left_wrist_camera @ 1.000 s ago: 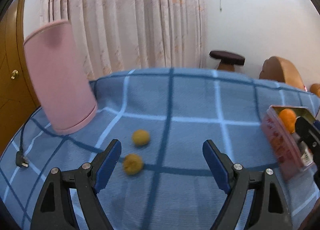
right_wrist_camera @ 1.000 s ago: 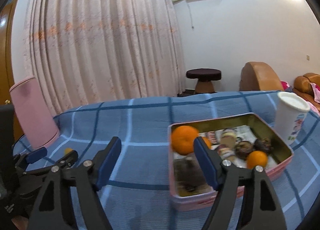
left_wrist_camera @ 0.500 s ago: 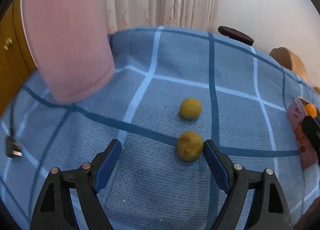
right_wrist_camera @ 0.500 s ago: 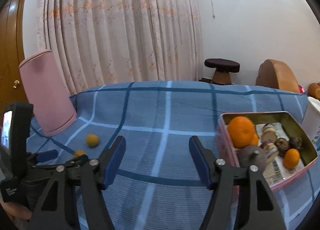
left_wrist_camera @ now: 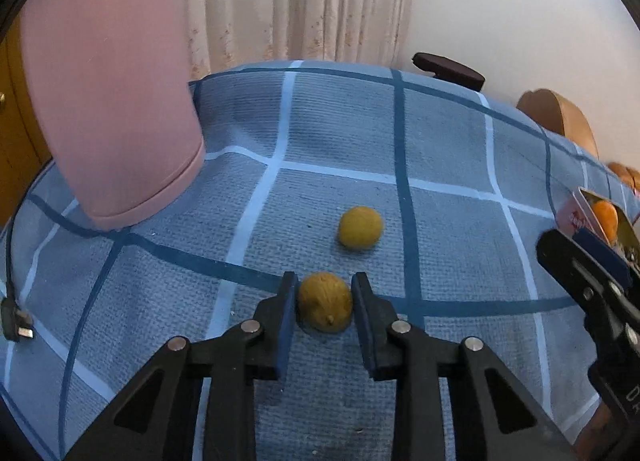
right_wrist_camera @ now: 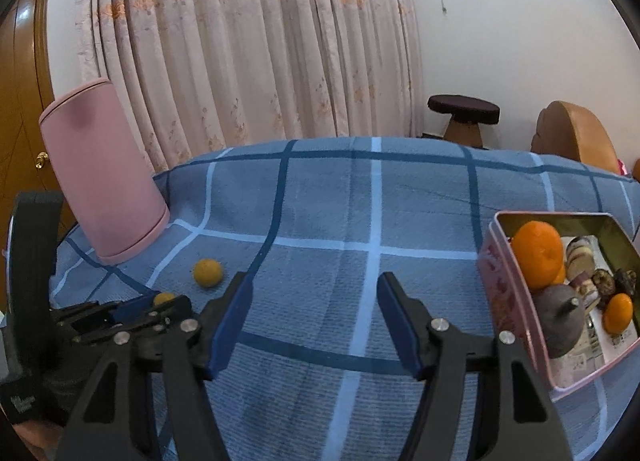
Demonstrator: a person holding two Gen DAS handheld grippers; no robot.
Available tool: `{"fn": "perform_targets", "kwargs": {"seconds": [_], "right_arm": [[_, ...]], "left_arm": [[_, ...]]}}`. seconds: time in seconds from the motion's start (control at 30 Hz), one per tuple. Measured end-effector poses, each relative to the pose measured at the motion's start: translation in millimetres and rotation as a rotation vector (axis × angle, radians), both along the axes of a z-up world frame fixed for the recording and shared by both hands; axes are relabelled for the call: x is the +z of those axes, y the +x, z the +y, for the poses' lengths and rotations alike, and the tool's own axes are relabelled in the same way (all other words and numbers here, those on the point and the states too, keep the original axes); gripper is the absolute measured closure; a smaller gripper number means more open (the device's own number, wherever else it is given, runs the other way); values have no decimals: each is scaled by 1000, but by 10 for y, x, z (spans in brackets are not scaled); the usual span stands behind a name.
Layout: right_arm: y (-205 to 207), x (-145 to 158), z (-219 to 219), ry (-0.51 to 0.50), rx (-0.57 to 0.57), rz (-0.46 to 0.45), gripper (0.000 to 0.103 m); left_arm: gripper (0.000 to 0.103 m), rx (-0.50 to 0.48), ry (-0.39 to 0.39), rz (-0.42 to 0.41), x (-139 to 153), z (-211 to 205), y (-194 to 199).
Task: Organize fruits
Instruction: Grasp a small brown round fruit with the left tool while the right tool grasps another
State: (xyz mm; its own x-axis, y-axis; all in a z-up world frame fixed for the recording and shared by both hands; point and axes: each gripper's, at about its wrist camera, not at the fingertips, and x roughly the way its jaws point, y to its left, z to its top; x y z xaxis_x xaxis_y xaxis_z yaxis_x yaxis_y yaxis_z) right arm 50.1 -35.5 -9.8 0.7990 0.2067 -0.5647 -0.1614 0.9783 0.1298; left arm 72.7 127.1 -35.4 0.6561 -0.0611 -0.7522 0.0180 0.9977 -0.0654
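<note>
Left gripper [left_wrist_camera: 324, 303] clamps a small yellow fruit [left_wrist_camera: 325, 307]

It sits on the blue checked cloth [left_wrist_camera: 348, 149], apparently still resting there; right gripper [right_wrist_camera: 314, 317] hangs spread and empty beside the pink tin [right_wrist_camera: 506, 301].

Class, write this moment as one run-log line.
left hand-held gripper: shut on near fruit | right hand-held gripper: open, empty | far fruit: on cloth | tin: holds oranges

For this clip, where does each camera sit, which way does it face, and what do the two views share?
Left wrist: on the left gripper, looking down at the small yellow fruit it pinches.
Right wrist: on the right gripper, facing across the blue cloth, nothing between its fingers.
Shared: second yellow fruit, pink cylinder, tin.
</note>
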Motion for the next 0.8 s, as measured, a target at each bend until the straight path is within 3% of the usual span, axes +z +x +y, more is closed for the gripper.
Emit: {"fn": "perform_targets", "kwargs": {"seconds": [0.13,0.27,0.43,0.63,0.7,0.8], "right_arm": [[74,-22,74,11,22,27,43],[233,-80,264,34,82,77,44],[489,-158,653,20,150,130,46],[780,-333,1012,-10,214,257,63],[765,-320,1045,-30,219,243,71],[742,-329,1029,-39,231,246,72]], "left_arm": [[74,31,3,-16,66,91,-46],[74,166,-36,-77,194,416,-90],[74,352,47,-156,317,685,-175],[74,409,69,-154,304,764,-166],[74,407,89,-154,291,736,-140],[74,390,97,-162,291,665,-126]]}}
